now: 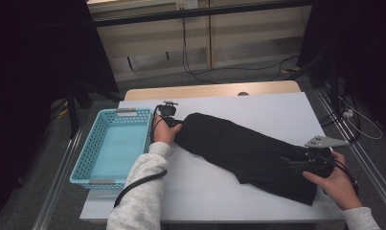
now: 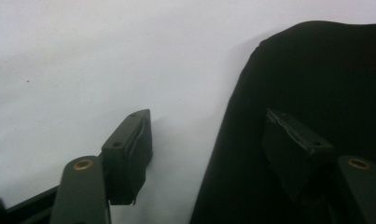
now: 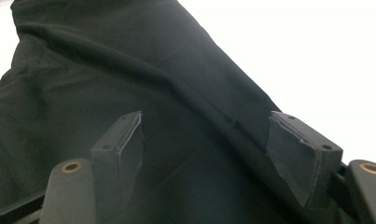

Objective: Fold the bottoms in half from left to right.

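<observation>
A long black cloth [image 1: 248, 151] lies slantwise across the white table [image 1: 257, 110], from upper left to lower right. My left gripper [image 1: 174, 125] sits at the cloth's upper-left end, open; in the left gripper view [image 2: 206, 144] one jaw is over bare table and the other over the dark cloth [image 2: 316, 84], straddling its edge. My right gripper [image 1: 296, 163] rests over the cloth's lower-right end, open. In the right gripper view [image 3: 204, 149] both jaws stand apart above the folded black cloth [image 3: 129, 79].
A light blue plastic basket [image 1: 115, 143] stands at the table's left edge, beside my left hand. A wooden tabletop strip [image 1: 210, 89] runs behind the white surface. Cables lie on the floor beyond and to the right.
</observation>
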`<move>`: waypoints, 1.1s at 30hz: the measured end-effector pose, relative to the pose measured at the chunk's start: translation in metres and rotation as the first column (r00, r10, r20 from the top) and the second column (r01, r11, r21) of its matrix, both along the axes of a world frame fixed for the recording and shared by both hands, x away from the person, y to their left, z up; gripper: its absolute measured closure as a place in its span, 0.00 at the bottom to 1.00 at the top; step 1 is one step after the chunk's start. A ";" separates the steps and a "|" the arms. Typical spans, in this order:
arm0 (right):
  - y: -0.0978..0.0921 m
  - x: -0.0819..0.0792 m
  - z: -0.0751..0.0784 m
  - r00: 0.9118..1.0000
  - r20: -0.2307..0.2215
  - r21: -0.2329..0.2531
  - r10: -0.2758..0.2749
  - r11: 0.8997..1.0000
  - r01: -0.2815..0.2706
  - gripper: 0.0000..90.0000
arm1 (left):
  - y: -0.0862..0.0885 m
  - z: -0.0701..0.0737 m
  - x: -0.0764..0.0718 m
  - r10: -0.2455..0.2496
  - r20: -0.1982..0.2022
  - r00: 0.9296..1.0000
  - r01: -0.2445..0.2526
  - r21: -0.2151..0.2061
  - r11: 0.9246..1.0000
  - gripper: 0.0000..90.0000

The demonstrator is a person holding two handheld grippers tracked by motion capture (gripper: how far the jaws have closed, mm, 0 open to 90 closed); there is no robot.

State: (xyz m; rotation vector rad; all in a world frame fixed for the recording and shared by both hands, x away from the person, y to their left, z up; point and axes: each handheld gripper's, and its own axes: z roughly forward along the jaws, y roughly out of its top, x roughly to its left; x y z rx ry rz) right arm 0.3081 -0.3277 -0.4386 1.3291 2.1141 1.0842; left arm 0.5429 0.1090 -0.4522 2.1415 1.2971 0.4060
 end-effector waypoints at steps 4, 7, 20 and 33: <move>0.000 0.000 0.000 1.000 -0.001 -0.002 0.004 1.000 -0.004 0.31 | 0.002 0.000 -0.001 -0.015 0.000 1.000 0.015 0.002 1.000 0.35; 0.001 0.000 0.001 1.000 0.001 -0.002 0.006 1.000 -0.006 0.31 | 0.001 0.000 -0.003 -0.011 -0.001 1.000 0.011 0.008 1.000 0.34; 0.004 0.001 0.000 1.000 0.001 -0.012 0.012 1.000 -0.012 0.31 | 0.002 -0.005 -0.008 -0.010 0.035 0.999 0.010 -0.015 1.000 0.34; 0.005 0.003 0.001 1.000 0.004 -0.014 0.010 1.000 -0.010 0.31 | -0.003 0.001 -0.010 0.002 -0.013 1.000 -0.002 -0.010 1.000 0.51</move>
